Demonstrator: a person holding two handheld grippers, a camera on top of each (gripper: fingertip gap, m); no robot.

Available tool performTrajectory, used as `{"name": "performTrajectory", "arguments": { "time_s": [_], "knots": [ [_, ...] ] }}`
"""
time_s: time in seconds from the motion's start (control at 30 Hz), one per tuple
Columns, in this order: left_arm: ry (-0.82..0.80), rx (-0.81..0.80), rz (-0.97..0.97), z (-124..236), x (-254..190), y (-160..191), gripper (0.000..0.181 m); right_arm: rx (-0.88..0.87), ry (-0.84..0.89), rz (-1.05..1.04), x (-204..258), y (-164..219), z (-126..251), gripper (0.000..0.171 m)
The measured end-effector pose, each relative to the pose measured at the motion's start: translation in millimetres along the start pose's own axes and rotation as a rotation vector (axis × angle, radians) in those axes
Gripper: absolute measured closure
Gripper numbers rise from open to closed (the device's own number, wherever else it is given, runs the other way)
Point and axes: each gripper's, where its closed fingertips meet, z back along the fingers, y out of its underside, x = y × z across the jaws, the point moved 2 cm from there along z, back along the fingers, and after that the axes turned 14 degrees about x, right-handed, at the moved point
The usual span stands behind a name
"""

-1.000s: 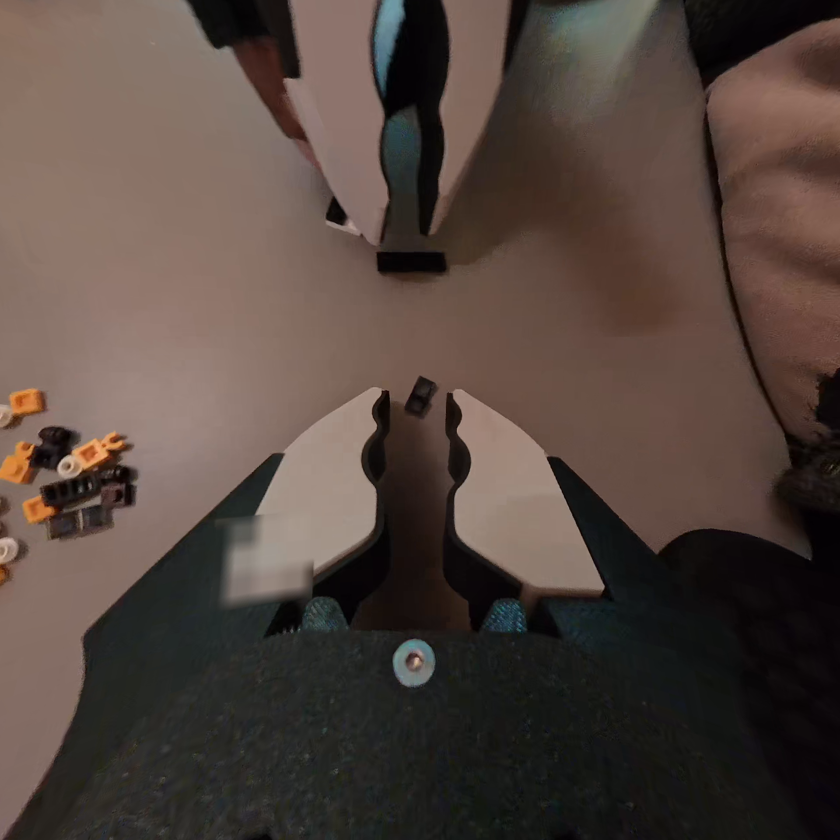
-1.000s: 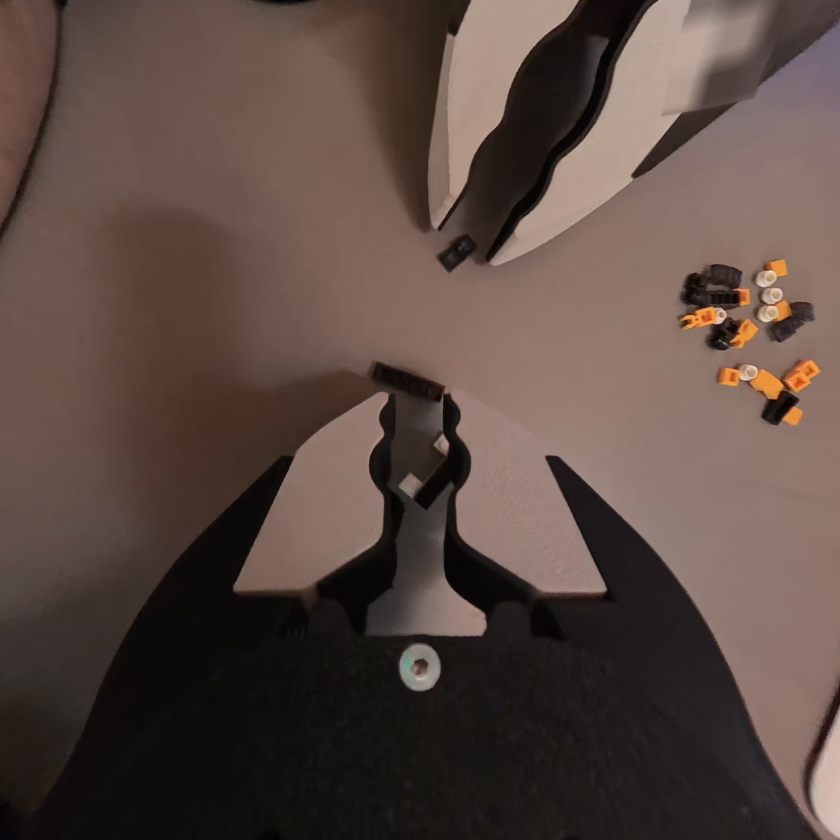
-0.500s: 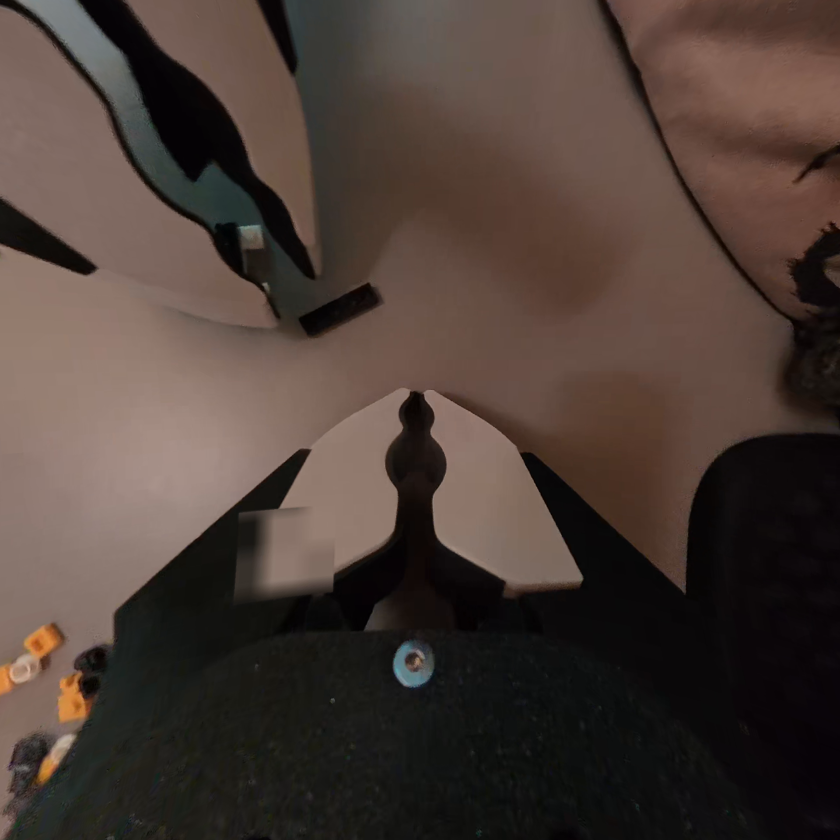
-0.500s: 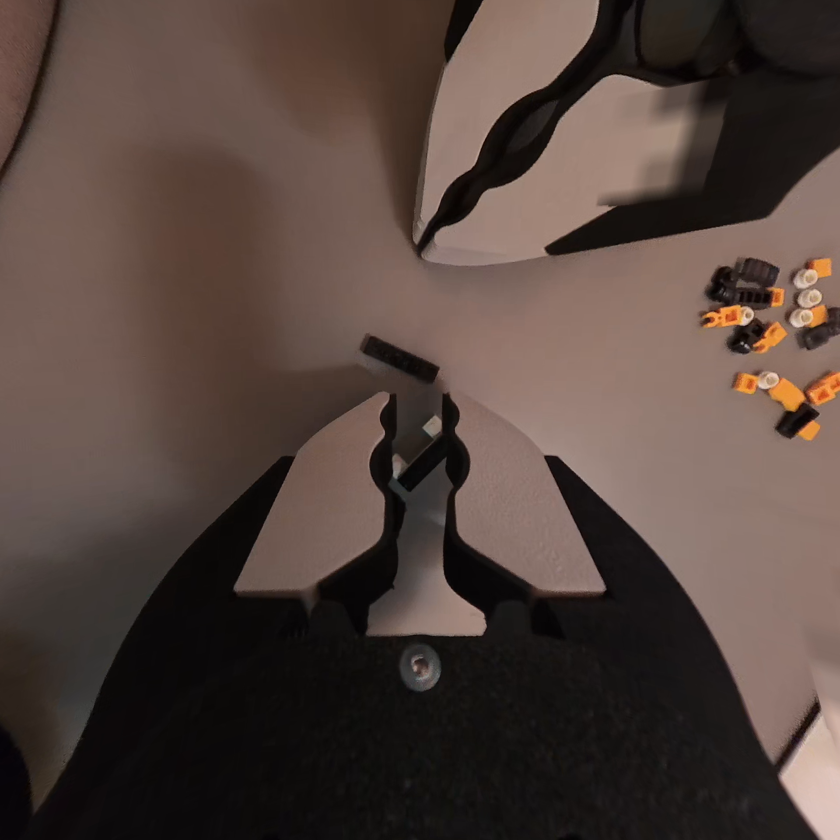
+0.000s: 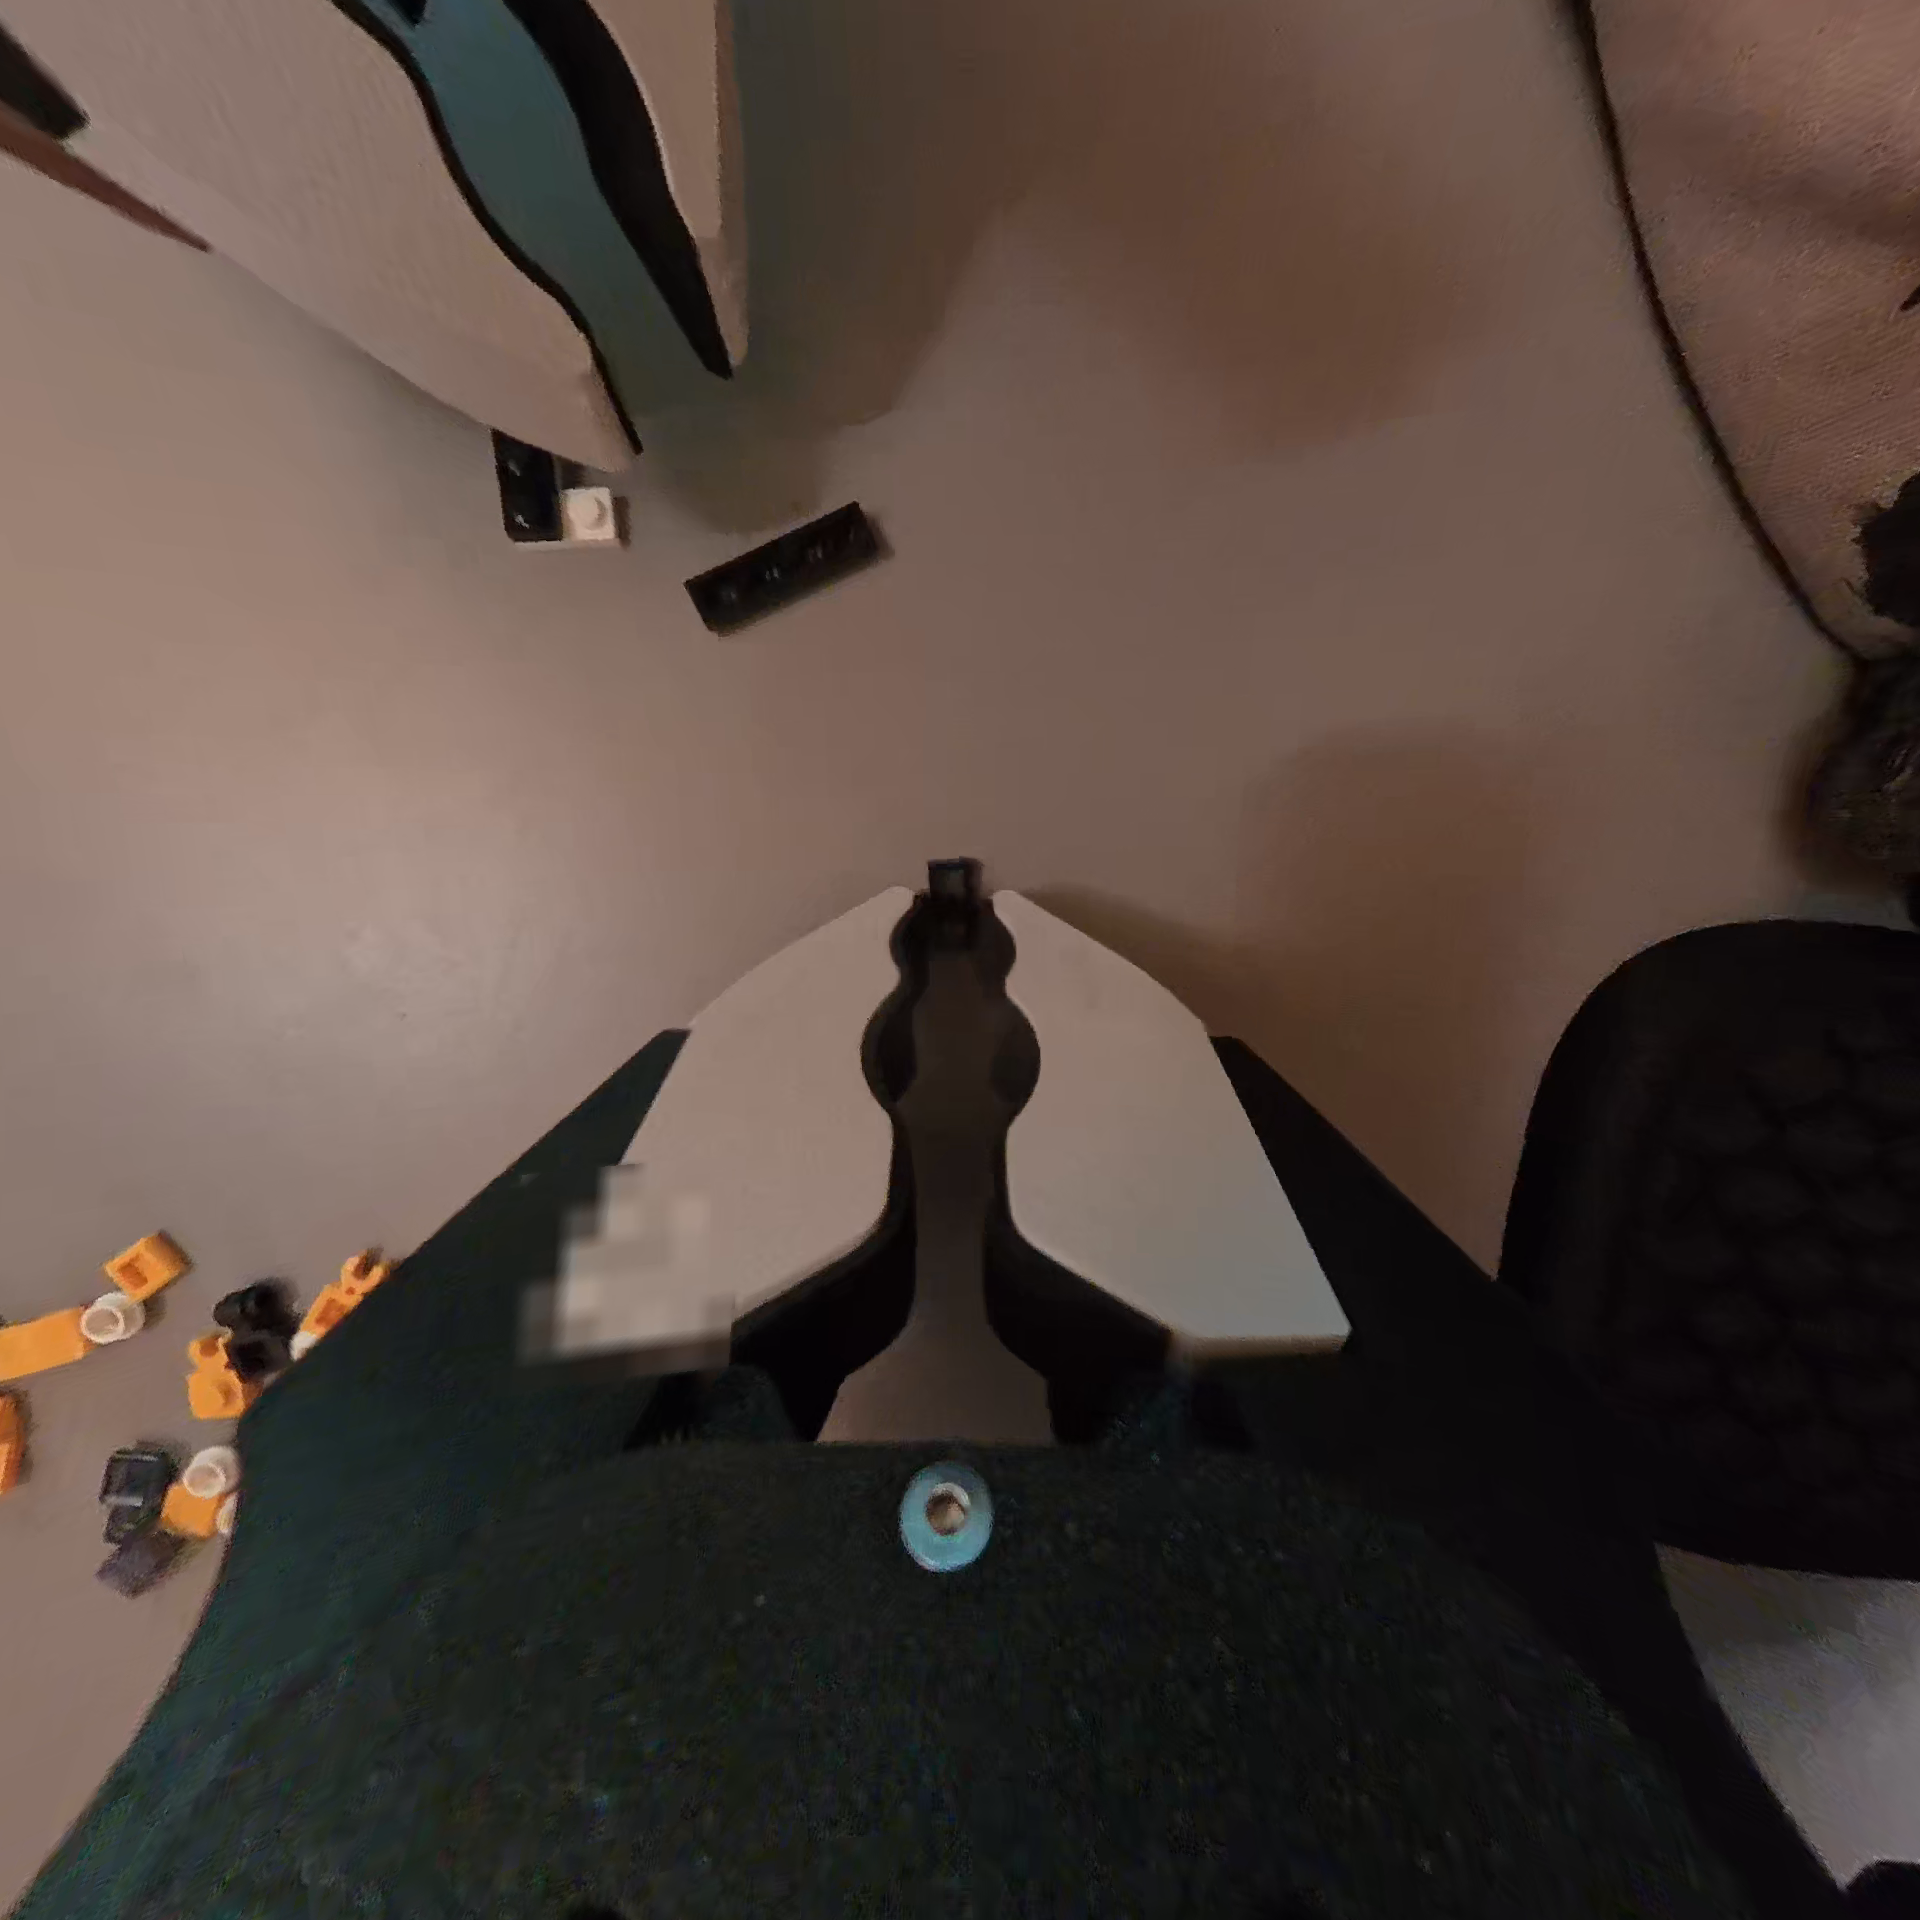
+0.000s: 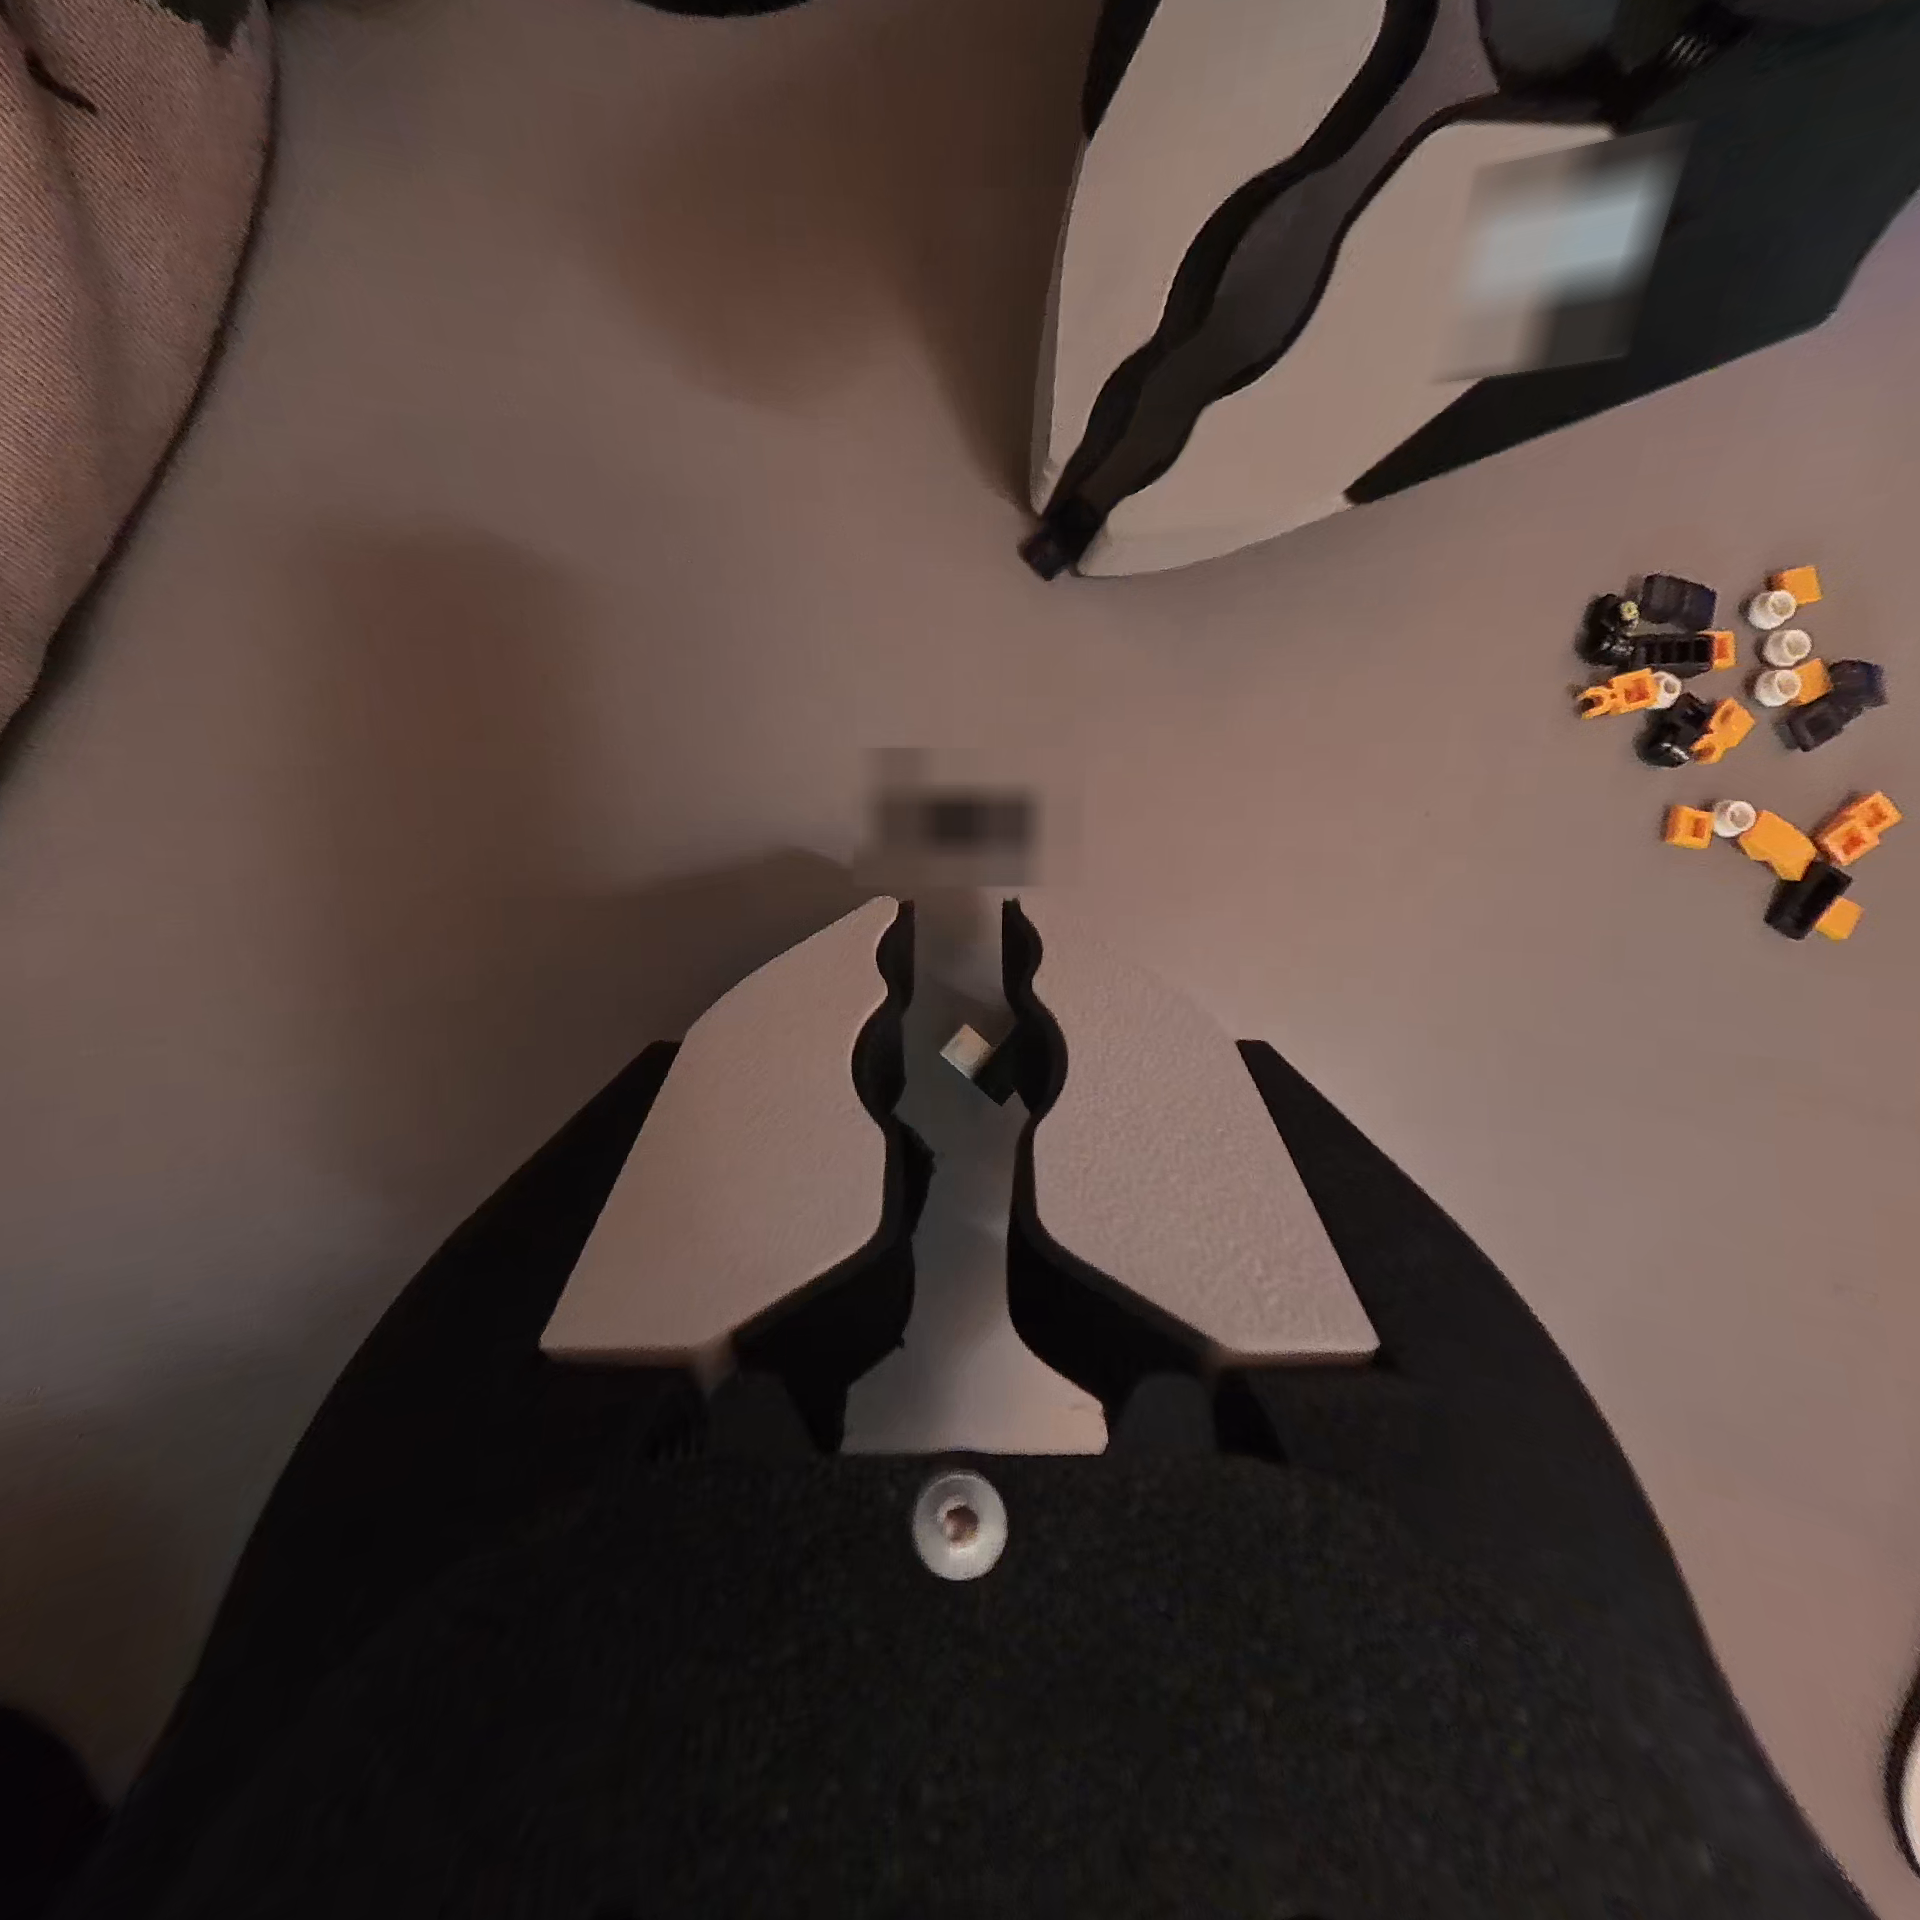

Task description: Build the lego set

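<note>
My left gripper [image 5: 954, 900] is shut on a small black lego piece [image 5: 953, 886] that sticks out at its tips; the gripper also shows in the right wrist view [image 6: 1062, 540] at the upper right, with the piece [image 6: 1051, 549]. My right gripper [image 6: 956, 912] is open, low over the table. A small black-and-white assembly [image 6: 977, 1055] lies between its fingers; in the left wrist view the assembly [image 5: 556, 504] lies on the table by that gripper's tips [image 5: 665, 416]. A long black plate [image 5: 790, 566] lies flat just beyond the right gripper.
A pile of loose orange, black and white pieces [image 6: 1745, 727] lies on the table, also seen in the left wrist view [image 5: 197, 1361]. A pink cushion [image 5: 1766, 312] borders the table, and a black padded object [image 5: 1714, 1247] stands beside it. My right fingertips sit around 8 centimeters from my left ones.
My left gripper closed on the small black piece that lay between its tips and now holds it off to one side. The right gripper stayed over the black-and-white assembly.
</note>
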Motion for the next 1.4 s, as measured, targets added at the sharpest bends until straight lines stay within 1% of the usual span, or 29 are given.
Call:
{"name": "performTrajectory", "arguments": {
  "time_s": [0.1, 0.27, 0.33, 0.43, 0.47, 0.57, 0.67, 0.77, 0.83, 0.97, 1.07, 1.13, 1.23, 1.4],
  "knots": [
    [0.018, 0.007, -0.099, -2, -4, -8, 0.174, -0.015, 0.005, -0.004, 4, 0, 2, 0.156],
    [-0.007, -0.001, -0.445, -12, -18, -40, 0.175, -0.030, 0.004, -0.034, 12, 5, 2, 0.155],
    [-0.027, 0.013, -0.552, -15, -21, -53, 0.174, -0.041, 0.009, -0.051, 13, 6, 3, 0.155],
    [-0.053, 0.015, -0.597, -15, -21, -62, 0.174, -0.061, 0.024, -0.066, 12, 4, 5, 0.155],
    [-0.061, -0.005, -0.581, -12, -21, -63, 0.174, -0.065, 0.030, -0.064, 10, 4, 6, 0.155],
    [-0.107, -0.097, -0.464, 1, -21, -61, 0.162, -0.062, 0.039, -0.016, 6, 1, 5, 0.154],
    [-0.164, -0.189, -0.251, 14, -15, -48, 0.164, -0.036, 0.030, 0.103, 2, -5, -1, 0.153],
    [-0.213, -0.274, -0.030, 19, -10, -34, 0.167, 0.050, 0.001, 0.254, -2, -6, -8, 0.149],
    [-0.250, -0.297, 0.064, 18, -11, -28, 0.168, 0.106, -0.030, 0.343, -5, -8, -9, 0.148],
    [-0.276, -0.325, 0.145, 8, -11, -26, 0.168, 0.181, -0.100, 0.497, -7, -16, -12, 0.147],
    [-0.265, -0.352, 0.176, 5, -6, -25, 0.167, 0.238, -0.155, 0.565, -6, -18, -21, 0.146],
    [-0.251, -0.375, 0.187, 5, -6, -25, 0.167, 0.256, -0.187, 0.566, -4, -17, -25, 0.152],
    [-0.245, -0.394, 0.190, 4, -8, -25, 0.168, 0.212, -0.201, 0.458, -2, -12, -22, 0.163],
    [-0.241, -0.395, 0.140, -2, -14, -38, 0.164, 0.024, -0.150, 0.155, 6, -3, 2, 0.164]
  ]
}}
